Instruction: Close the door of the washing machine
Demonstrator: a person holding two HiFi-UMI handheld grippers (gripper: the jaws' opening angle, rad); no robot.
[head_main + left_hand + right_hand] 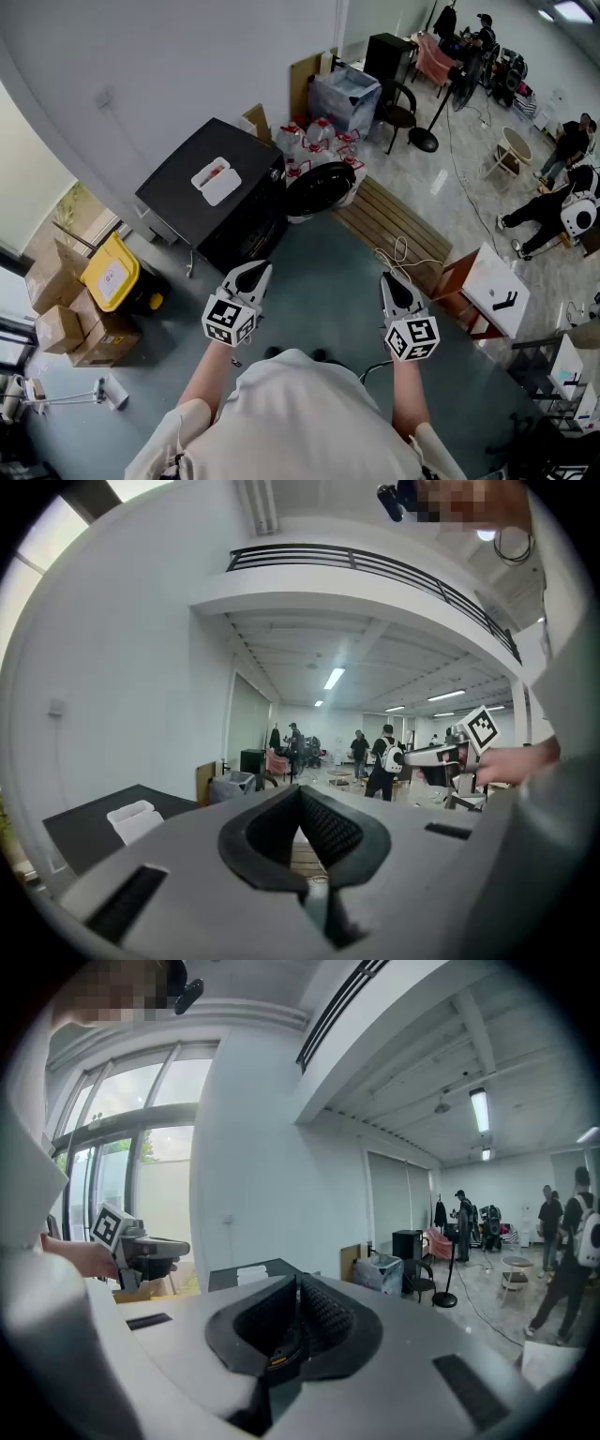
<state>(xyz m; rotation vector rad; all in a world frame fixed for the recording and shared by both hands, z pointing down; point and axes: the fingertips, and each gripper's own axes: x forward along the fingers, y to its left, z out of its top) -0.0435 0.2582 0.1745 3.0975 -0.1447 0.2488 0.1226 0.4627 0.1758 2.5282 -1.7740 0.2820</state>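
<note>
Nothing of the job is done yet, as far as I can see. Over on the left, past a yellow bin and some cardboard boxes, the black washing machine stands against the wall with a white box on its top. Its round door hangs swung out from the front, wide open, on the side towards the wooden pallet.

The person stands back from the machine with both tools held out in front, roughly level. The left gripper has its jaws pressed together with nothing between them, and it points at the machine's front, near it but not touching. The right gripper is clenched too and just as empty. It sits well off to the right of the door, with bare floor between.

So the whole task is left: 1 of the 2 grippers has to reach the door's outer face and push it round until it latches. I'd judge the door lies ahead of both, between them.
</note>
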